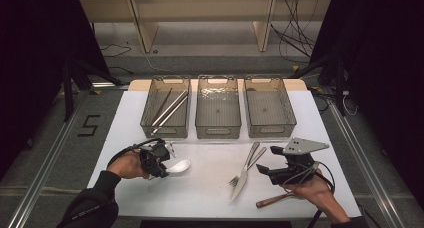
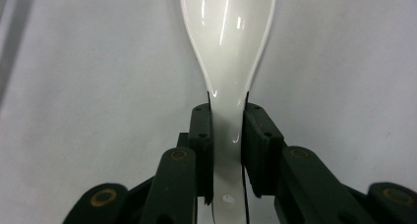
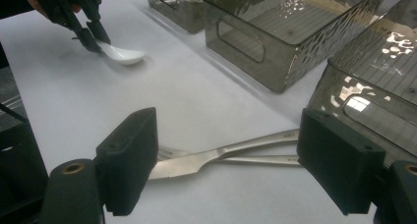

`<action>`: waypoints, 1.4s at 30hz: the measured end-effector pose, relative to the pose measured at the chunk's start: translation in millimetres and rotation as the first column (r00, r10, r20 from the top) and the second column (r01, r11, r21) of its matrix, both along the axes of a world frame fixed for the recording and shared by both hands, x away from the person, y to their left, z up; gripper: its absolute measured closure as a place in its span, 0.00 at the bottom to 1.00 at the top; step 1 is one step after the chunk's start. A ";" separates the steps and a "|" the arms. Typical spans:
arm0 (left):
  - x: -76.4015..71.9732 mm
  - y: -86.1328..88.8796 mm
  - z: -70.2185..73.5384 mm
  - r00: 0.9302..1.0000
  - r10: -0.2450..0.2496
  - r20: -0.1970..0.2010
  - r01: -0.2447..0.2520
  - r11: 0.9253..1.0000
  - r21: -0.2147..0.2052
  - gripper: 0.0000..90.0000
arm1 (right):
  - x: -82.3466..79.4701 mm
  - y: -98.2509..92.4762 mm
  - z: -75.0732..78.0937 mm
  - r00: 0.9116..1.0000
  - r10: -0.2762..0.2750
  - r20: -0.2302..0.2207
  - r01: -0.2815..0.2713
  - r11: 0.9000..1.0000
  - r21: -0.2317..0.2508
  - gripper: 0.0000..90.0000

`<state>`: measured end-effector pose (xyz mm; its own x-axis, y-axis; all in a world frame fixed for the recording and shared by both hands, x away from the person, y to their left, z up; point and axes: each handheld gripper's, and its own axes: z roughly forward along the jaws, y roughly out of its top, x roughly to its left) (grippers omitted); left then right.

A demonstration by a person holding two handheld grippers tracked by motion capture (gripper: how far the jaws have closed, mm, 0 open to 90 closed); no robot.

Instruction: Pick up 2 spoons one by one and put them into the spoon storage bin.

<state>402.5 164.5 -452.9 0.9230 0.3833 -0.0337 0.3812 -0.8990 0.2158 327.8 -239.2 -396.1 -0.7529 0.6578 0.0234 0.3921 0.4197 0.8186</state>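
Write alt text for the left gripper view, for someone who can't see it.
A white spoon lies on a white table, its handle clamped between the black pads of the left gripper. The bowl points away, toward the top of the frame.

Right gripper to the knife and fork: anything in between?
Nothing visible. The right gripper stands open over bare white table, with the crossed knife and fork lying just beyond its jaws. The bins sit farther back.

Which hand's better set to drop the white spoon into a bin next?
Left. The left gripper is already shut on the white spoon handle. The right gripper stands open over the knife and fork.
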 end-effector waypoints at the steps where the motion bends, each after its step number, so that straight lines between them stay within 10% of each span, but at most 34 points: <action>1: 0.7 0.3 0.2 1.000 0.004 0.001 -0.004 1.000 0.002 0.84 | 0.0 0.0 0.0 1.000 0.000 0.000 0.000 1.000 -0.001 0.27; 12: 6.8 4.3 6.8 0.992 0.126 -0.017 -0.127 0.986 -0.105 0.84 | -0.3 -0.1 0.1 1.000 -0.001 -0.001 0.001 1.000 0.000 0.27; 20: 11.2 4.3 24.9 0.972 0.233 -0.040 -0.235 0.933 -0.272 0.84 | -0.3 -0.1 -0.1 1.000 -0.002 -0.002 0.002 1.000 0.001 0.27; 33: 20.5 -2.8 53.8 0.937 0.348 0.027 -0.303 0.849 -0.433 0.84 | 0.2 -0.4 -1.2 1.000 -0.006 -0.006 0.006 1.000 -0.002 0.27; 42: 36.6 -13.4 66.5 0.920 0.389 0.050 -0.319 0.817 -0.479 0.84 | 0.2 -0.4 -0.6 1.000 -0.007 -0.002 0.007 1.000 0.003 0.27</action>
<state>439.0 151.1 -386.4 0.7345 0.6576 -0.1676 0.5889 -0.4949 0.6390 328.0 -239.6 -396.8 -0.7481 0.6630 0.0272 0.3969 0.4142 0.8191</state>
